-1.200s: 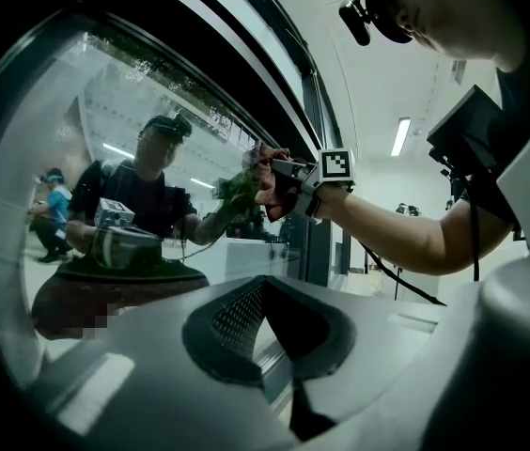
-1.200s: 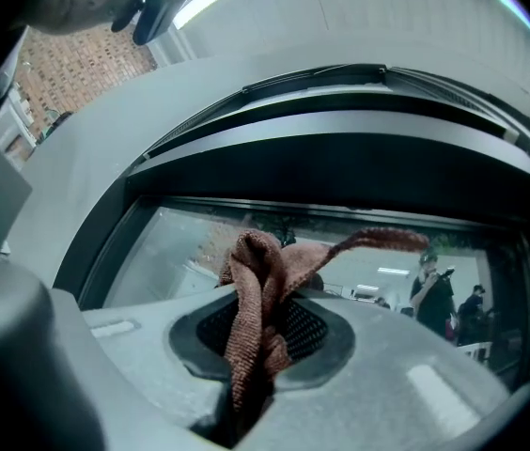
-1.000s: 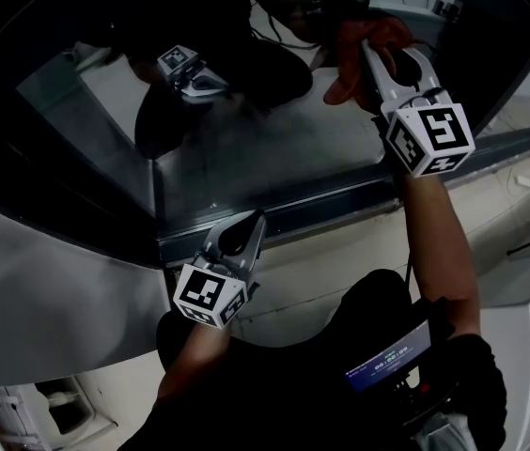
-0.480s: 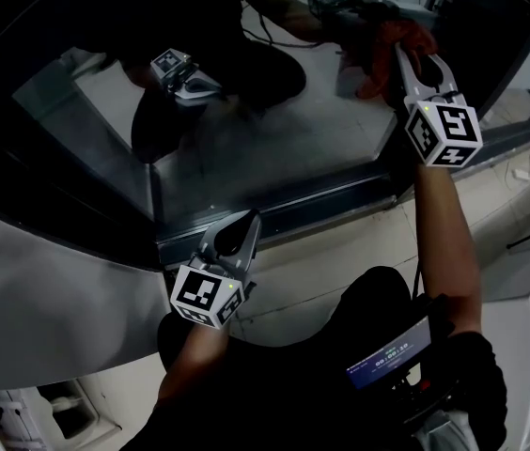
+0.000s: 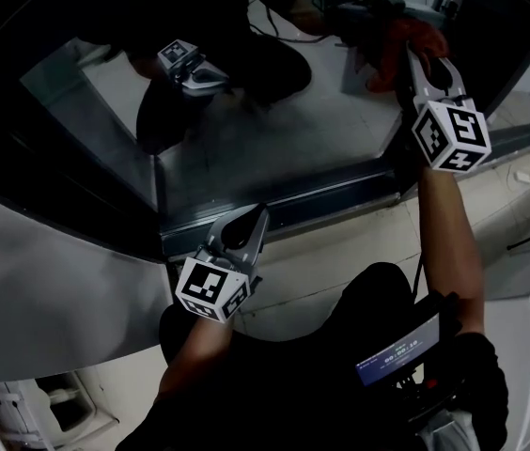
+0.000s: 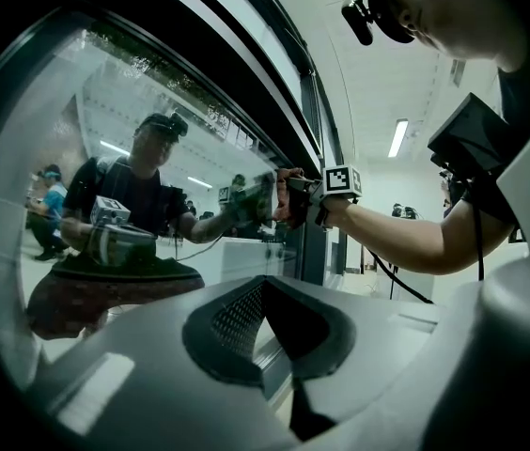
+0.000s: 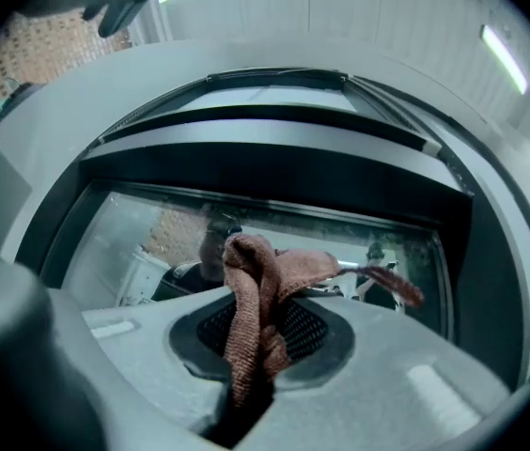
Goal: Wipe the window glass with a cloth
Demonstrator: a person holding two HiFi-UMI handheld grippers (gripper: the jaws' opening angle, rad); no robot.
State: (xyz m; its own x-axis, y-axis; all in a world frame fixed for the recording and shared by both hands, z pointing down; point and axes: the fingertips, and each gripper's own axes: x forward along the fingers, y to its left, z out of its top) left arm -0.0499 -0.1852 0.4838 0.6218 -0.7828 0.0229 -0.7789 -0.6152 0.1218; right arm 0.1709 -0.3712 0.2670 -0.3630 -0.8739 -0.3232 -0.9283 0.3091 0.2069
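up at 1 o'clock by the window glass (image 5: 274, 148), soft limp cloth (image 5: 404, 43) clenched in right tongs (image 7: 257, 350) (light, best pinched at a bunched fold); left tongs (image 6: 267, 299) closed, empty, at 7 o'clock.

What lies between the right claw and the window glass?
The reddish-brown cloth, pinched in the right claw and bunched toward the window glass; the right gripper view shows it.

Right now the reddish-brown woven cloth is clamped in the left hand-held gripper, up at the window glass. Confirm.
Wrong side. The right gripper view shows the reddish-brown woven cloth clamped in the right hand-held gripper, up at the window glass; the left hand-held gripper is shut, empty.
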